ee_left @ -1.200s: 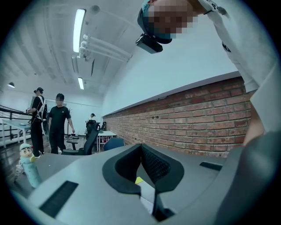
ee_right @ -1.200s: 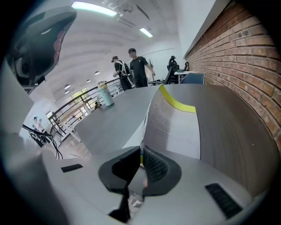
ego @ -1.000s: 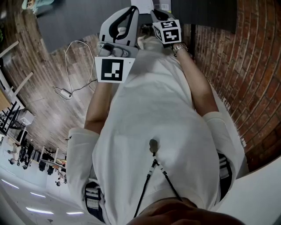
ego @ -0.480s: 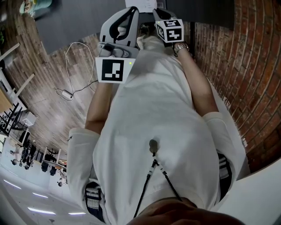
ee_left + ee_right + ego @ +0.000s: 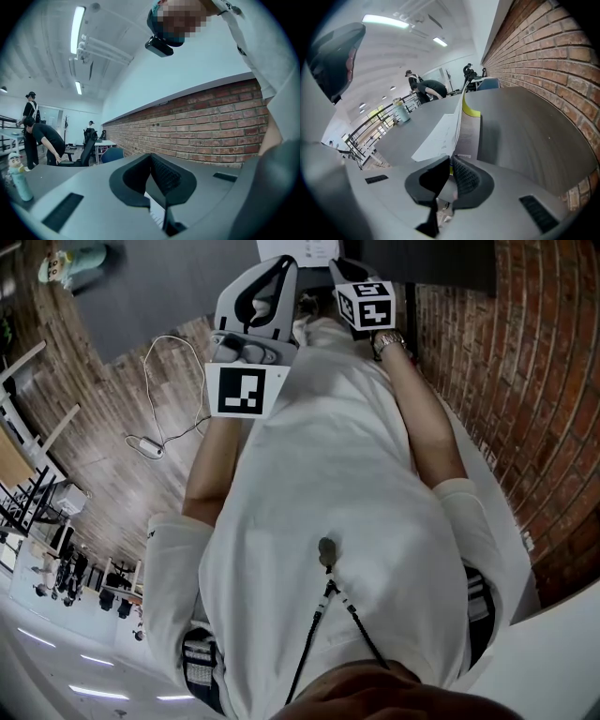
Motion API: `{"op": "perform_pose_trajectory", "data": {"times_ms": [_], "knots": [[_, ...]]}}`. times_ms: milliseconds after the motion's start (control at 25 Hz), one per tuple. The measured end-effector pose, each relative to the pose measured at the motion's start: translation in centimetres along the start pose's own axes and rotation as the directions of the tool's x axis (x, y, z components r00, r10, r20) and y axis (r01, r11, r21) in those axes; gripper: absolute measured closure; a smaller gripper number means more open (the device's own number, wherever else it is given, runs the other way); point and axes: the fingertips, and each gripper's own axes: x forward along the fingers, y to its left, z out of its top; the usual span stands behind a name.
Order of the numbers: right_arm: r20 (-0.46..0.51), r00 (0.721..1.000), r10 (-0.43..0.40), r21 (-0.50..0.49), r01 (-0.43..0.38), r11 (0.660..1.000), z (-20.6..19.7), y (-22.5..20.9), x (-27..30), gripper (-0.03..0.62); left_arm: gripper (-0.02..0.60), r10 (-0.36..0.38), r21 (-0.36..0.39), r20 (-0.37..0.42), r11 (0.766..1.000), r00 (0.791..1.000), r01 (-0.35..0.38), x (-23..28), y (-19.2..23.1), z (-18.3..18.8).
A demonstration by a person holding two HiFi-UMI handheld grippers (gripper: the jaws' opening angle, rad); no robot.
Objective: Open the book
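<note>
The book (image 5: 449,129) lies on the dark grey table (image 5: 525,136), its white pages raised on edge and a yellow patch behind them. My right gripper (image 5: 450,165) is shut on the near edge of that raised sheaf. My left gripper (image 5: 151,161) points level over the table (image 5: 70,183) with its jaws together. A white printed sheet (image 5: 157,213) shows low in the gap, and I cannot tell whether it is pinched. In the head view both grippers, left (image 5: 267,282) and right (image 5: 349,277), reach past my white shirt to the book (image 5: 298,249) at the top edge.
A brick wall (image 5: 506,381) runs along the table's right side. A pale green bottle (image 5: 401,112) stands far off on the table. A white cable (image 5: 155,399) lies on the wooden floor at the left. People (image 5: 44,140) stand far back.
In the head view the floor, cable and bottle have slid a little across the picture. Both grippers keep almost the same place at the top, the right marker cube a touch further right.
</note>
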Motion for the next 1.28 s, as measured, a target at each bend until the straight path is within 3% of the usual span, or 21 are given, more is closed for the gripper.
{"op": "perform_pose_trajectory", "data": {"times_ms": [800, 1280], "knots": [[0.020, 0.998, -0.057, 0.084, 0.055, 0.995, -0.8, -4.2, -1.8, 0.546, 0.558, -0.062, 0.003, -0.001, 0.998, 0.998, 0.062, 1.7, -2.4, -0.2], [0.016, 0.995, -0.094, 0.123, 0.091, 0.988, -0.9, -6.5, -2.2, 0.546, 0.558, -0.063, 0.002, -0.003, 0.998, 0.998, 0.063, 2.0, -2.2, -0.3]]}}
